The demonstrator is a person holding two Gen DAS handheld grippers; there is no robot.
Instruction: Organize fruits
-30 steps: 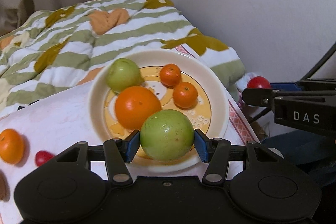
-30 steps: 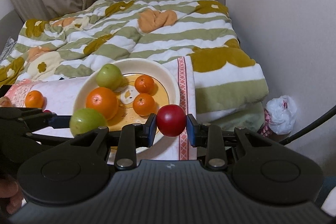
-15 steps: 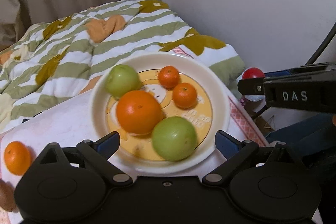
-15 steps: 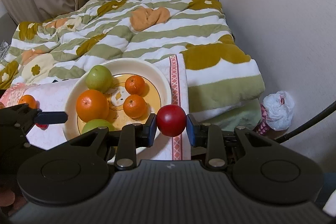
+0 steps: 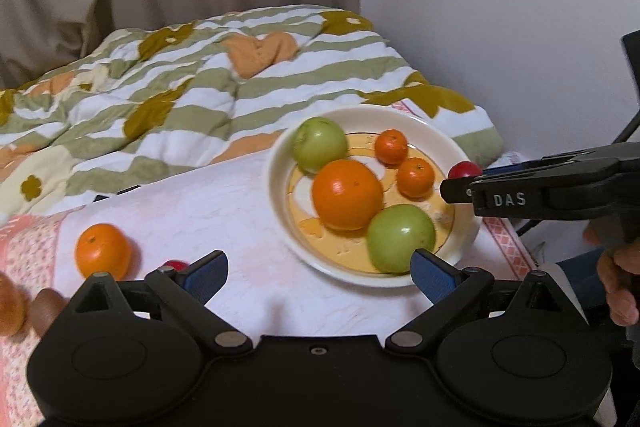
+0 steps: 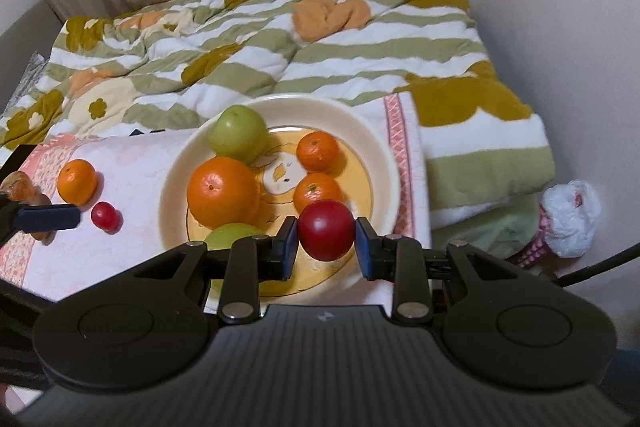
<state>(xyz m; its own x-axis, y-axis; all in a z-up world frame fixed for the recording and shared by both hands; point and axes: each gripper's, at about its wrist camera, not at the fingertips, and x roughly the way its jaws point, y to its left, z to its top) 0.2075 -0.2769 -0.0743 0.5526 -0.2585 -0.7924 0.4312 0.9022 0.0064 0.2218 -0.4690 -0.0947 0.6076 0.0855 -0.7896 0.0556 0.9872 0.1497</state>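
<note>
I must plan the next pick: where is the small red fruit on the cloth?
In the right wrist view the small red fruit lies left of the plate, below the loose orange.

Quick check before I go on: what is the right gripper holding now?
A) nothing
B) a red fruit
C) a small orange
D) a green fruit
B: in the right wrist view the right gripper has its fingers pressed on both sides of the red fruit, above the plate.
</note>
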